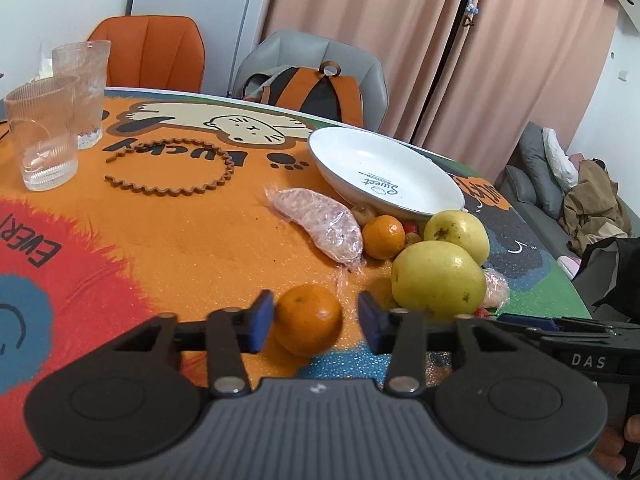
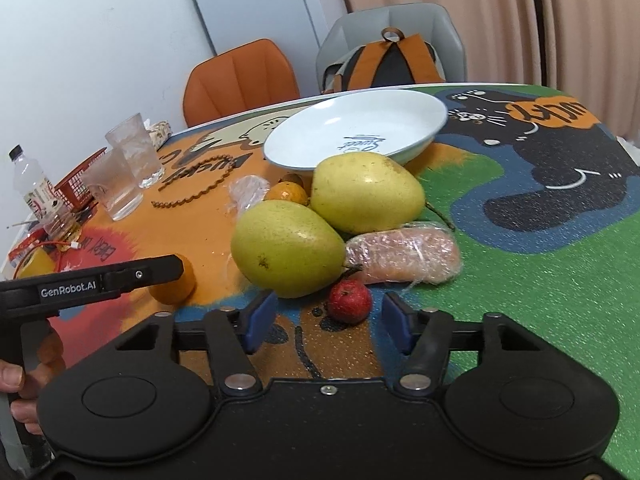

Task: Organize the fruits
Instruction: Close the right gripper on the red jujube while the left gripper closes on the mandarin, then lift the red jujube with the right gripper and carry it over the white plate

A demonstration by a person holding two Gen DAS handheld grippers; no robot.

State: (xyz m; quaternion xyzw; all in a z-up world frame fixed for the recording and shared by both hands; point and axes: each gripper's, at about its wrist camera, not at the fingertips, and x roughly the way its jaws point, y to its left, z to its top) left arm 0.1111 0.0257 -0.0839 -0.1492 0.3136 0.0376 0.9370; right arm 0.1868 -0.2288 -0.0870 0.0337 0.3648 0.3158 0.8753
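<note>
An orange [image 1: 308, 318] lies on the cat-print tablecloth between the blue pads of my left gripper [image 1: 316, 301]. The left pad sits at its side and a gap shows at the right pad, so the gripper is open. My right gripper [image 2: 329, 303] is open around a small red fruit [image 2: 350, 300], with both pads clear of it. Just beyond lie two yellow-green pears [image 2: 288, 248] [image 2: 366, 192], a film-wrapped pink piece [image 2: 402, 258] and a second orange [image 1: 383, 237]. Behind the fruit stands a white plate [image 1: 384, 168], tilted on the fruit under its near rim.
Two ribbed glasses [image 1: 42, 136] [image 1: 86, 88] stand at the left, with a wooden chain ring [image 1: 172, 172] beside them. A bottle [image 2: 30, 184] and a red basket [image 2: 76, 184] sit further left. An orange chair [image 1: 148, 52] and a grey chair with a backpack [image 1: 316, 92] stand behind the table.
</note>
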